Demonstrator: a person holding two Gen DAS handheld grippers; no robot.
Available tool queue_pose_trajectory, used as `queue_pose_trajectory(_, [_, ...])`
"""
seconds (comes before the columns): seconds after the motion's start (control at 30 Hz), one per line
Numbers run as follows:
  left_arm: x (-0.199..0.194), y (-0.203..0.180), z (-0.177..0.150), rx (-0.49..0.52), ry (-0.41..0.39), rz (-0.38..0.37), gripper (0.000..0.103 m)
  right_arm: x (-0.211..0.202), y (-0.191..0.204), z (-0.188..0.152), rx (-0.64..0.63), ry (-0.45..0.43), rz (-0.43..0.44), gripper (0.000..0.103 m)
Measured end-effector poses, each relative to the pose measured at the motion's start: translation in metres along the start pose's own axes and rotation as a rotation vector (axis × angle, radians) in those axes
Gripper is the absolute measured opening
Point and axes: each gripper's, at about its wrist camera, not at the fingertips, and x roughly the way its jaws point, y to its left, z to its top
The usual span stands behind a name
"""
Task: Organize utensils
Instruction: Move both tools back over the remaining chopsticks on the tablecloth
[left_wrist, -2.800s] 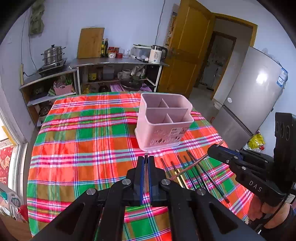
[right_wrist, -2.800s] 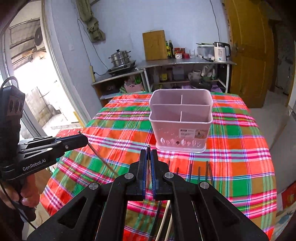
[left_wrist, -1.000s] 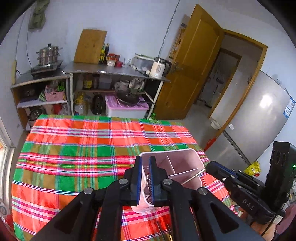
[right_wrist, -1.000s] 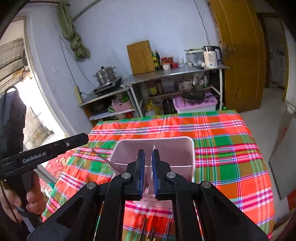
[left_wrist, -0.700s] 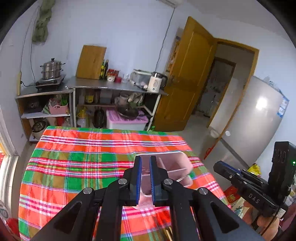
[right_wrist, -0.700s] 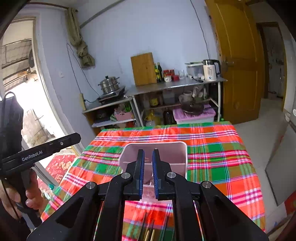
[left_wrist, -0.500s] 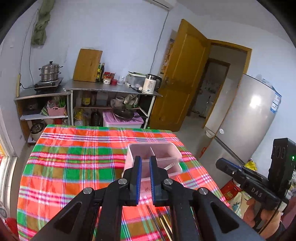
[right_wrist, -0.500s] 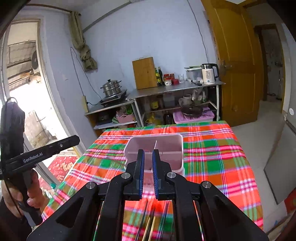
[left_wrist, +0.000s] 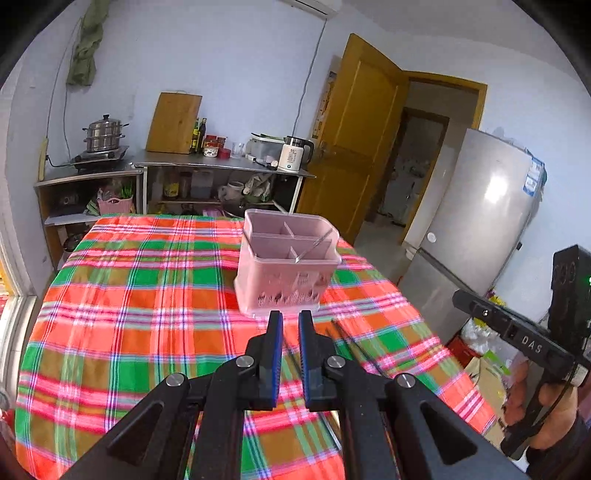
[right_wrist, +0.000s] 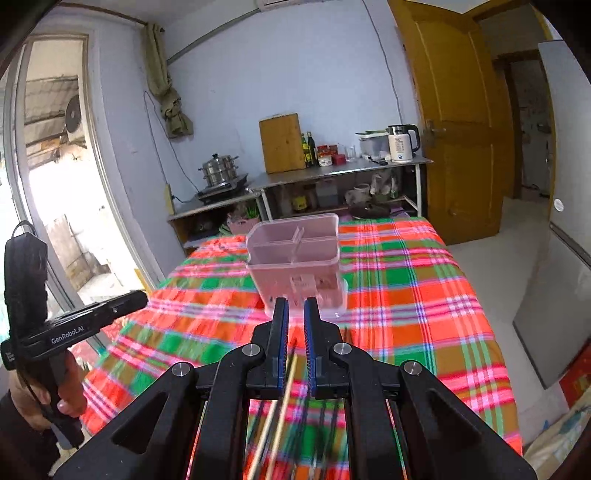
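Note:
A pink divided utensil holder (left_wrist: 288, 273) (right_wrist: 295, 258) stands on the plaid tablecloth (left_wrist: 147, 295). One thin stick (left_wrist: 314, 245) leans in its front right compartment. My left gripper (left_wrist: 290, 319) hovers just short of the holder, shut, nothing between its blue pads. To its right lie dark chopsticks (left_wrist: 354, 347) on the cloth. My right gripper (right_wrist: 295, 310) is also shut and bare, above several loose chopsticks (right_wrist: 284, 398), light and dark ones. Each gripper shows in the other's view, held by a hand: the right gripper (left_wrist: 517, 332) and the left gripper (right_wrist: 85, 328).
Behind the table stand metal shelves (left_wrist: 221, 166) with pots, a kettle and a cutting board. A silver fridge (left_wrist: 480, 229) and a wooden door (left_wrist: 354, 140) are to the right, a glass doorway (right_wrist: 55, 184) to the left. The table's right edge (right_wrist: 491, 332) drops to the floor.
Both grippers drew back from over the holder toward the table's near side. The sticks they carried earlier are gone from their jaws, and one now leans in the holder. Loose chopsticks came back into view.

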Motion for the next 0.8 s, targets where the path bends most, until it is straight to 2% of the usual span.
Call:
queue_pose_trajectory(0.37, [-0.007, -0.009, -0.050, 0.027, 0.038, 0.005, 0.007, -0.011, 0.000, -0.057, -0.020, 0.062, -0.041, 0.008])
queue_pose_trajectory(0.8, [0.020, -0.012, -0.066, 0.022, 0.105, -0.002, 0.008, 0.003, -0.008, -0.067, -0.042, 0.094, -0.061, 0.009])
